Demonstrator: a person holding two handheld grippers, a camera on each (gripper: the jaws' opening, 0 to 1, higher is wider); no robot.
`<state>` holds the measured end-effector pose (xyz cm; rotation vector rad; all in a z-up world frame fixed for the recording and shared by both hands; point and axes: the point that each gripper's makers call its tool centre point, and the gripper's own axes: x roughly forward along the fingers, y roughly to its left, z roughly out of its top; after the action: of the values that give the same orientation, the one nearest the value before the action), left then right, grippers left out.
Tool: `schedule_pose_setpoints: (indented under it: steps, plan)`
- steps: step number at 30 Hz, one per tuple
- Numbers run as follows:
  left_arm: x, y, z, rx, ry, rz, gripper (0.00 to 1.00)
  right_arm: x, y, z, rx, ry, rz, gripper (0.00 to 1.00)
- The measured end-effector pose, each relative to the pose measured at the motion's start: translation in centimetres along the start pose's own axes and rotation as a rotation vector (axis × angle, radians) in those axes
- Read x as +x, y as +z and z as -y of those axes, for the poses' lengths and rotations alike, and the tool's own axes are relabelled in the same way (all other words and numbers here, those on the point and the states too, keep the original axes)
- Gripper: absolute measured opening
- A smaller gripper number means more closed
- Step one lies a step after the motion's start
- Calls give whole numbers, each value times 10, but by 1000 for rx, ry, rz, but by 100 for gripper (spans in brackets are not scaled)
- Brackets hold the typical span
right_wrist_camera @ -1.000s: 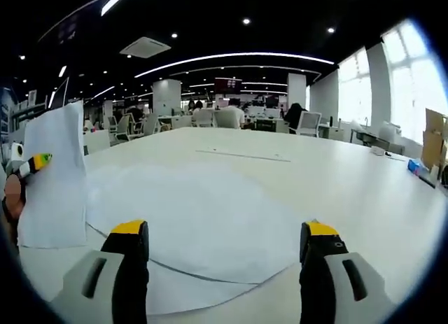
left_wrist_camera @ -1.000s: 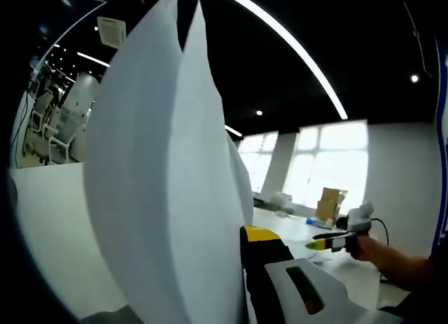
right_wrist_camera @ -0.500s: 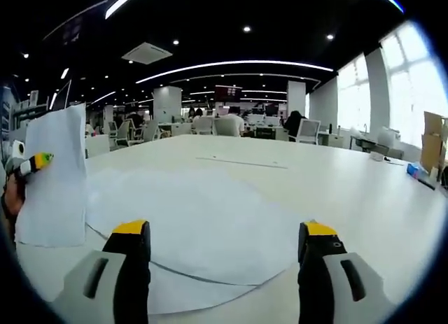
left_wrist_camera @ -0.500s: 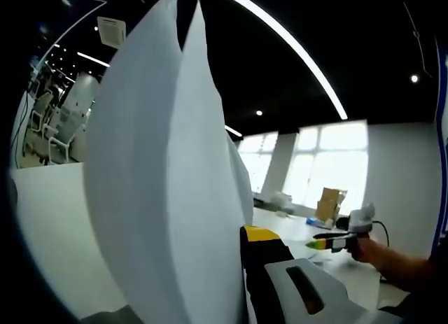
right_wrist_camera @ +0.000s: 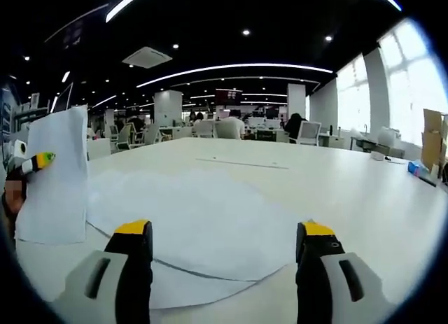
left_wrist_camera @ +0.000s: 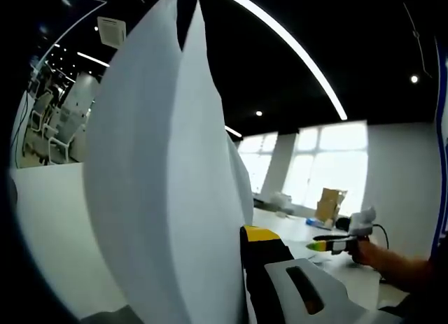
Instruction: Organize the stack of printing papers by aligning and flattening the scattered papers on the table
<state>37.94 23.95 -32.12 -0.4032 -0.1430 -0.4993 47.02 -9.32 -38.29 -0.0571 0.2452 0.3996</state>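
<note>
A: Jaws first. Left gripper (right_wrist_camera: 29, 163), seen at the left edge of the right gripper view: clamped on an upright bundle of white printing sheets (right_wrist_camera: 57, 177). In the left gripper view the same bundle (left_wrist_camera: 161, 198) rises straight from the yellow-tipped jaw and fans apart at the top, so the sheets are not flush.

B: And the right gripper (right_wrist_camera: 218, 243)?

A: Jaws wide apart, nothing between them. It hovers low over a large white sheet lying flat on the white counter (right_wrist_camera: 350, 191); the flat sheet (right_wrist_camera: 189, 219) lies ahead of the jaws, with its near edge curving between them. From the left gripper view the right gripper (left_wrist_camera: 334, 244) sits well off to the right, held in a person's hand (left_wrist_camera: 369, 252).

B: Step in hand, by your reading?

A: Squaring the held bundle, then bringing the loose flat sheet into it. A judgement only.

B: How to do it well?

A: Keep the bundle vertical and set its lower edge on the counter so the sheets settle level; grip loosely enough for them to slide, else the fanned tops stay splayed. Use the open right jaws as a flat stop against the bundle's side edge. For the flat sheet, pinch at a corner, not mid-edge, since thin paper buckles and creases easily.

B: Risk?

A: Sheets slipping out if the left grip slackens too far.
</note>
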Motion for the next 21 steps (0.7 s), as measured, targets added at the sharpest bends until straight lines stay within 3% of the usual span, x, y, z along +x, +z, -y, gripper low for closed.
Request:
schedule_pose_setpoints:
  steps: [18,21]
  plan:
    - [1,0,-2,0,-3,1,6,3,-23,-16,32,15,-96,73]
    - [1,0,-3,-2,-4,3,6,3,-28,-18,-24,-20,-120,72]
